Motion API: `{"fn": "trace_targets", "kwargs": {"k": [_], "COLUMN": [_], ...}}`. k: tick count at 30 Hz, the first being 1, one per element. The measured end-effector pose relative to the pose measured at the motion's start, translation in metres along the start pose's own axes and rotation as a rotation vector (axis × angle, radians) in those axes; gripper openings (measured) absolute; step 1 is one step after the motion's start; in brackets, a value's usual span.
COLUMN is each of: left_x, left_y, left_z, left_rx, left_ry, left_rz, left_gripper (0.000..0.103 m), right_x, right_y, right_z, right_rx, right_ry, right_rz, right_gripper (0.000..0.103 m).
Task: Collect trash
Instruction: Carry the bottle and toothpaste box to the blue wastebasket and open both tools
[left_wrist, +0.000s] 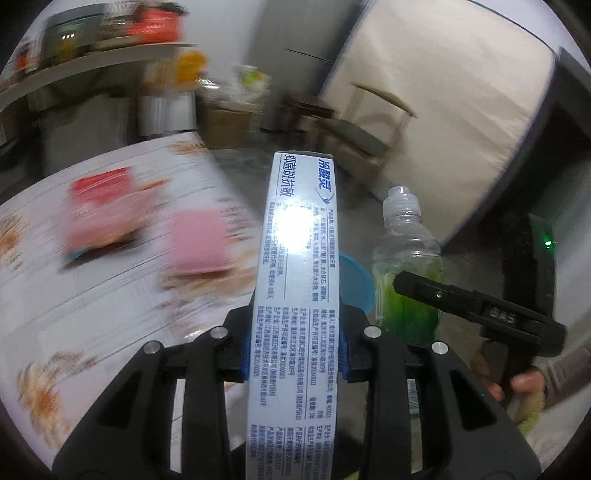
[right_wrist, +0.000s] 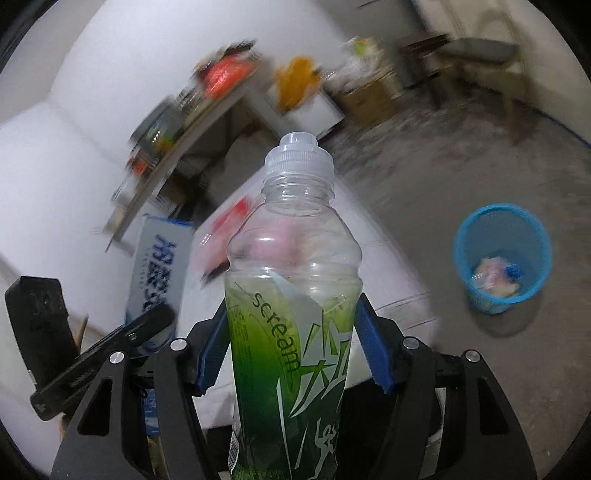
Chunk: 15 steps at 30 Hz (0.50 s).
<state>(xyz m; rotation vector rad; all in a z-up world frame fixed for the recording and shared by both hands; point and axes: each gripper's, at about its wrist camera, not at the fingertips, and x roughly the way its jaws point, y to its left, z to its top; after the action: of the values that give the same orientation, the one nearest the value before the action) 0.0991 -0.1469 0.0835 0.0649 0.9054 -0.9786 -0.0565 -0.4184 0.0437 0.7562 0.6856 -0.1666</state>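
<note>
Much of both views is smeared by blur. On the shelf (left_wrist: 92, 55) at the back we see only coloured shapes, one orange-red, one grey-green, and we cannot tell what they are. On the patterned surface (left_wrist: 110, 295) two pink things (left_wrist: 199, 240) lie near each other, but their form is too smeared to name.

The left tool (left_wrist: 293, 354) pinches a long white-and-blue box (left_wrist: 299, 258) between its blue pads; the pads press on both narrow sides. The box points away from the camera, and its near end is cut off by the lower edge of the picture. The right tool (right_wrist: 291, 350) is closed on a clear bottle (right_wrist: 291, 295) with a green label and a clear cap. Its pads touch the bottle on both sides, and the bottom of the bottle is out of the frame. The bottle looks empty; through it we see pink shapes from behind.

In the left view the bottle stands just beside the box, and only part of a blue rim (left_wrist: 356, 280) shows between them. In the right view a blue mesh bin (right_wrist: 502, 254) stands on the grey floor (right_wrist: 443, 155), well apart from the bottle. Inside it lies some pale crumpled trash (right_wrist: 495, 273) with a small blue piece; we cannot make out more.
</note>
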Motion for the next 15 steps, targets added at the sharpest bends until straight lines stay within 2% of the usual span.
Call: {"fn": "trace_targets", "kwargs": {"k": [3, 7, 10, 12, 15], "left_x": [0.046, 0.128, 0.199, 0.238, 0.304], "left_y": [-0.034, -0.070, -0.086, -0.094, -0.101], "left_z": [0.024, 0.044, 0.049, 0.049, 0.049], "left_rx": [0.028, 0.041, 0.008, -0.009, -0.026], "left_ry": [0.097, 0.265, 0.420, 0.496, 0.607], "left_rz": [-0.083, -0.134, -0.150, -0.146, -0.109], "left_gripper": [0.031, 0.032, 0.032, 0.032, 0.032], "right_x": [-0.020, -0.025, -0.012, 0.006, 0.036], "right_y": [-0.052, -0.130, -0.189, -0.224, -0.268], "right_z": [0.013, 0.016, 0.009, 0.006, 0.003], "right_rx": [0.090, 0.246, 0.375, 0.445, 0.529], "right_ry": [-0.052, -0.054, -0.010, 0.031, 0.101], "right_rz": [-0.064, -0.097, -0.090, -0.078, -0.053], "right_gripper": [0.063, 0.063, 0.063, 0.063, 0.063]}}
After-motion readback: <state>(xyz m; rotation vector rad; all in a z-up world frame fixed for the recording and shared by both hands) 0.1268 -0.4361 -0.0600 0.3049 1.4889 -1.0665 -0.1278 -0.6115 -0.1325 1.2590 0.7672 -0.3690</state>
